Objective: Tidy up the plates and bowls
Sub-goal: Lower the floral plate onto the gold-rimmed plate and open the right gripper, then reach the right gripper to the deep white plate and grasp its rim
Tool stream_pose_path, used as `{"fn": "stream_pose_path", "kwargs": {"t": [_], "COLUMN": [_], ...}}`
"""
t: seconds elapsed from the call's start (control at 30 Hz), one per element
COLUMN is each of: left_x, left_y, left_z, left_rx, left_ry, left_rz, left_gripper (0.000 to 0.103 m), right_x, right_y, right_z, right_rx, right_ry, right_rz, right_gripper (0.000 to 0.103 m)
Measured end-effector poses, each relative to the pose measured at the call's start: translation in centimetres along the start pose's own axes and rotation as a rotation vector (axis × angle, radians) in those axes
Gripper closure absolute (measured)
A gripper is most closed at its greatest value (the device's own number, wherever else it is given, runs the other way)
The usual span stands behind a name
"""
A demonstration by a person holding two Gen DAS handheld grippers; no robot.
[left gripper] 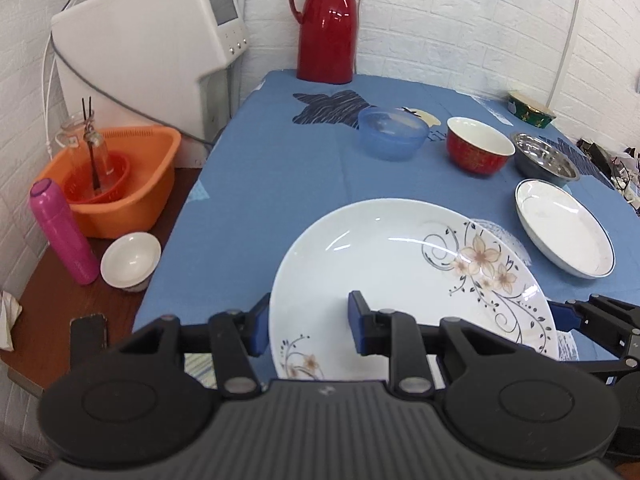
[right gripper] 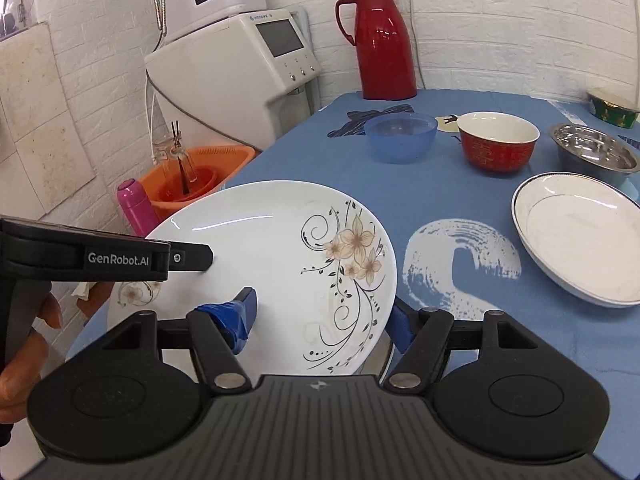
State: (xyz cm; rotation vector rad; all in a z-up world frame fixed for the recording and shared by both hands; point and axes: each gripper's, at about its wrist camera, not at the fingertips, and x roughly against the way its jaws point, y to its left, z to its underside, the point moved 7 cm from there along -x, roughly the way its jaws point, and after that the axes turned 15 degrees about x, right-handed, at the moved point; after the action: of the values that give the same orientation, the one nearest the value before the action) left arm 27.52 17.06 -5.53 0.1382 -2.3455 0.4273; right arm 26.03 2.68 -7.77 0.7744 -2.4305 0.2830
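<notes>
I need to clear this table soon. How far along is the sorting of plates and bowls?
Nothing looks stacked yet. In hand: the flowered plate, with the left gripper and right gripper straddling opposite rims; whether they pinch it is unclear. Left: the rimmed plate, blue bowl, red bowl and steel bowl sit apart on the cloth.

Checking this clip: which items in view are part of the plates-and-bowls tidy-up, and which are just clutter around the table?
Part of the job:
floral plate, straddled by both grippers
rimmed white plate
blue plastic bowl
red bowl
steel bowl

Lying about:
red thermos jug
orange basin
pink bottle
small white cup
white appliance
</notes>
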Motion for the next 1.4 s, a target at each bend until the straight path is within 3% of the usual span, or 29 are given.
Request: {"fn": "stream_pose_path", "kwargs": {"t": [0.23, 0.37, 0.4, 0.43, 0.5, 0.63, 0.77, 1.07, 1.27, 1.4], "left_x": [-0.8, -1.0, -1.0, -0.8, -0.4, 0.5, 0.6, 1.7, 2.3, 2.0], "left_y": [1.7, 2.0, 1.9, 1.8, 1.6, 1.5, 1.3, -0.3, -3.4, -6.0], "left_z": [1.8, 2.3, 2.4, 2.5, 2.5, 2.1, 1.5, 1.4, 1.7, 2.1], "left_rx": [0.061, 0.060, 0.059, 0.058, 0.056, 0.049, 0.050, 0.008, -0.047, -0.077], "left_ry": [0.006, -0.017, -0.017, -0.018, -0.038, -0.072, -0.080, -0.106, -0.097, -0.078], "left_rz": [0.049, 0.081, 0.095, 0.118, 0.141, 0.141, 0.125, 0.124, 0.174, 0.213], "left_gripper": [0.077, 0.074, 0.068, 0.053, 0.043, 0.039, 0.037, 0.029, 0.026, 0.025], "right_x": [0.0, 0.2, 0.3, 0.4, 0.7, 1.4, 1.0, 3.0, 6.0, 8.1], "right_y": [0.7, 0.4, 0.3, 0.3, 0.2, 0.0, 0.6, -2.2, -4.3, -7.3], "right_z": [1.2, 1.7, 1.7, 1.8, 1.7, 1.6, 1.6, 3.7, 5.2, 6.5], "right_rx": [0.017, -0.041, -0.053, -0.064, -0.077, -0.089, 0.034, -0.191, -0.212, -0.246], "right_ry": [-0.022, -0.056, -0.062, -0.068, -0.080, -0.097, -0.050, -0.048, -0.055, -0.055], "right_rz": [0.017, -0.001, -0.004, -0.004, 0.005, 0.041, 0.077, -0.027, 0.015, 0.090], "right_gripper": [0.049, 0.048, 0.048, 0.048, 0.048, 0.046, 0.046, 0.047, 0.047, 0.047]}}
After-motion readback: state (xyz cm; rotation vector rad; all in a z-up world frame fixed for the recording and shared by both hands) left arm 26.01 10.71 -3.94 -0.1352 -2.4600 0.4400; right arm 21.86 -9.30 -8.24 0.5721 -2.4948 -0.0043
